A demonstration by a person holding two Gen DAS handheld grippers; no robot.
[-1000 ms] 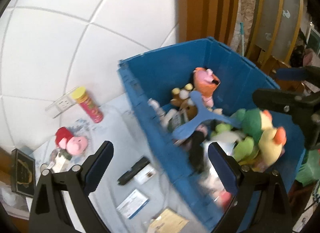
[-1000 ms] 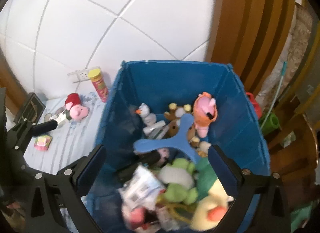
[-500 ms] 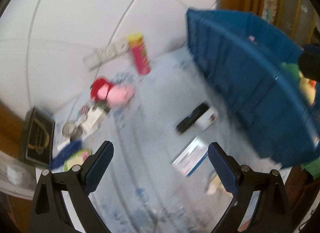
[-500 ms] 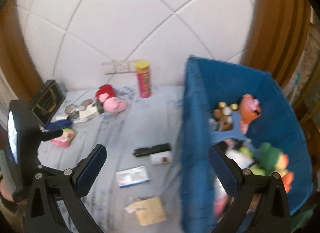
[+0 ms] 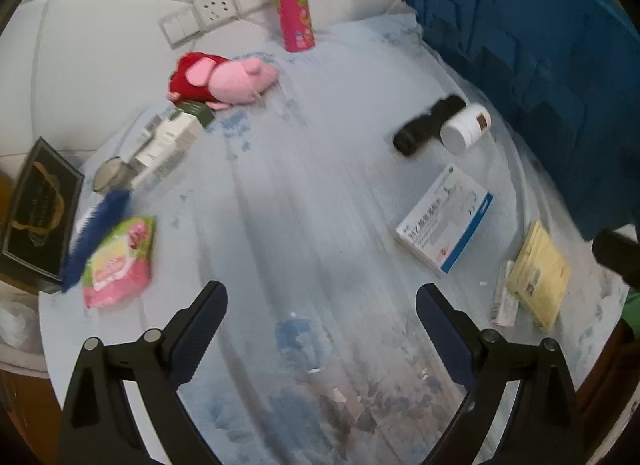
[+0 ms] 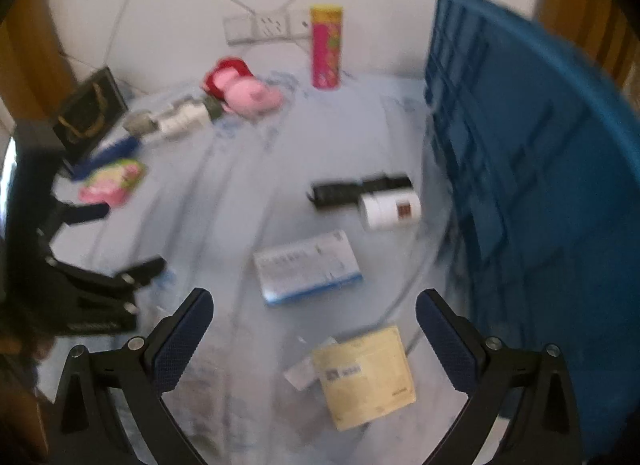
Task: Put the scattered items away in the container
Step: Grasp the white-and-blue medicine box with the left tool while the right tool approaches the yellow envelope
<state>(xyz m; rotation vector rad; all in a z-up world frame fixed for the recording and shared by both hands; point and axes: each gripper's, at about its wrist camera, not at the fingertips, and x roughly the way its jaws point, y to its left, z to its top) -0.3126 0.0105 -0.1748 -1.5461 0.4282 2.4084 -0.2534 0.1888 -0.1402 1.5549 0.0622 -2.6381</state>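
Observation:
A blue crate (image 5: 532,65) stands at the right of the pale tabletop; it also shows in the right wrist view (image 6: 540,185). Scattered on the table: a white-blue box (image 5: 444,221), a yellow packet (image 5: 538,277), a white jar (image 5: 466,127) beside a black object (image 5: 428,125), a pink plush (image 5: 224,79), a pink-green pack (image 5: 120,261), a white carton (image 5: 168,145) and a pink tube (image 5: 292,9). My left gripper (image 5: 320,329) is open and empty above the table. My right gripper (image 6: 316,333) is open and empty above the yellow packet (image 6: 366,377) and the box (image 6: 308,265).
A black framed item (image 5: 36,209) leans at the far left edge, with a blue brush (image 5: 96,225) beside it. A wall socket strip (image 5: 212,11) sits behind the tube. The left gripper (image 6: 80,265) shows at the left in the right wrist view.
Both grippers have swung left, away from over the crate, and now look down at the table with its scattered items. Both stay open and empty.

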